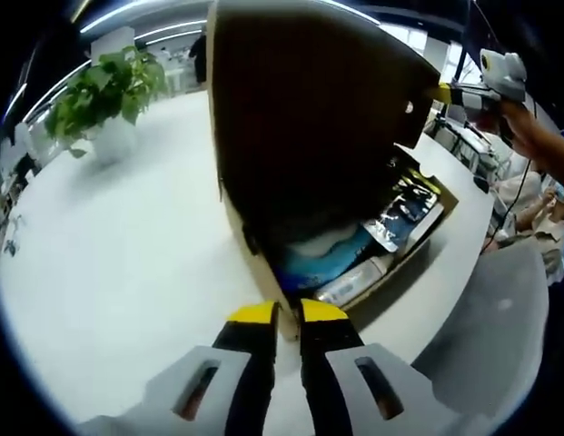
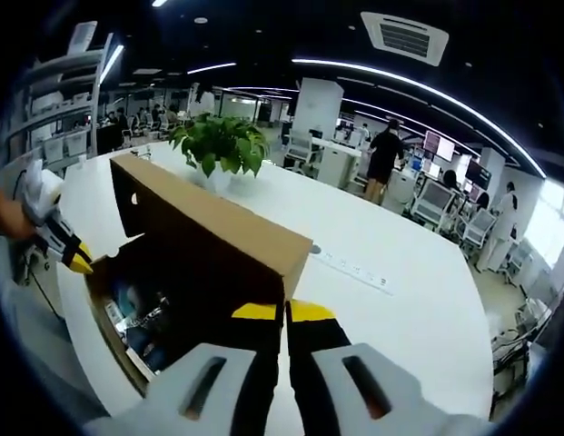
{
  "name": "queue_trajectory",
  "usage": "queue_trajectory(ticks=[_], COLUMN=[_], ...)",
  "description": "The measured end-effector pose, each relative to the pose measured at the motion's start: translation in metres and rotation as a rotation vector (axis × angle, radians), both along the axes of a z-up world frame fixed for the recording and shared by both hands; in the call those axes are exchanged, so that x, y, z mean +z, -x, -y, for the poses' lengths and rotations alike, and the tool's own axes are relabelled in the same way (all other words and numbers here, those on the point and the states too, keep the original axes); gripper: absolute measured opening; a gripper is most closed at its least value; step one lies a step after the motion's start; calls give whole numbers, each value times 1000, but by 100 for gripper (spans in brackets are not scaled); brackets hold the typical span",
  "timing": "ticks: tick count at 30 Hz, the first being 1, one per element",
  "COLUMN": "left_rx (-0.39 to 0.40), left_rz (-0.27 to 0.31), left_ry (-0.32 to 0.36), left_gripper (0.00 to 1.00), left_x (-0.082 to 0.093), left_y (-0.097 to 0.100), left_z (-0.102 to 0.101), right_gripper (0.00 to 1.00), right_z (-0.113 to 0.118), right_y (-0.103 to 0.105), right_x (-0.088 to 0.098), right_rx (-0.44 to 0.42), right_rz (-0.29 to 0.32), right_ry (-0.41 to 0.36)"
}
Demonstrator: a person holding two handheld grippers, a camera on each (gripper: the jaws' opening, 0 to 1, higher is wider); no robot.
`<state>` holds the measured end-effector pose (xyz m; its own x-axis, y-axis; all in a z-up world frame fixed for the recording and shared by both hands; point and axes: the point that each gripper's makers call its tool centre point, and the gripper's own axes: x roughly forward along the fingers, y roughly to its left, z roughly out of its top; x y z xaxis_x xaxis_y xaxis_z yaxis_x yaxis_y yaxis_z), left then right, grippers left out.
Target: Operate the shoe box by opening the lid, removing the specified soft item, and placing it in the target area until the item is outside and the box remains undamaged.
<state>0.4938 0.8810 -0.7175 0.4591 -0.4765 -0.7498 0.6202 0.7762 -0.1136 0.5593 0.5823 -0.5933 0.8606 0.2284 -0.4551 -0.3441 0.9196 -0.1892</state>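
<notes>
The cardboard shoe box (image 1: 263, 263) stands on the white table (image 1: 127, 263) with its lid (image 1: 300, 109) lifted upright. My left gripper (image 1: 289, 313) is shut on the box's near corner wall. Inside lie a blue and white soft item (image 1: 329, 252), a dark shiny packet (image 1: 404, 213) and a white tube (image 1: 354, 282). My right gripper (image 1: 463, 94) holds the lid's far corner. In the right gripper view the lid (image 2: 200, 241) slants away, its corner pinched in my right gripper (image 2: 284, 312). The left gripper (image 2: 71, 252) sits at the box's (image 2: 113, 331) far corner, with contents (image 2: 141, 318) in shadow.
A potted plant (image 1: 109, 91) (image 2: 218, 145) stands on the table beyond the box. The table's edge curves close by the box, with a grey chair (image 1: 499, 318) past it. People (image 2: 386, 154), desks and shelves fill the office behind.
</notes>
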Motion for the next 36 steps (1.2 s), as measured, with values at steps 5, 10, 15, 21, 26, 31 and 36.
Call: queue_trajectory(ticks=[5,10,15,21,26,31,36], left_rx=[9,16,18,27,32,34,40], left_rz=[-2,-8,-8,-13,-10,-10,-13], left_ry=[3,4,3,6,6,7,12], left_gripper=[4,4,4,4,4,4,4], left_x=[1,1,1,0,0,0,-1], left_y=[0,0,0,-1,-1,-1,-2], left_z=[0,0,1,0,0,0,-1], right_gripper=[0,0,0,0,0,0,0], right_z=[2,3,6,8,8,10,11], right_y=[-7,-17,-26,-38,-45,-54,-61], right_x=[1,1,0,-1,-3,-6,-9], right_rx=[2,4,10,11,15,18,21], right_rz=[0,3,8,3,-2,-9,-15], right_ry=[2,8,16,21,28,36,43])
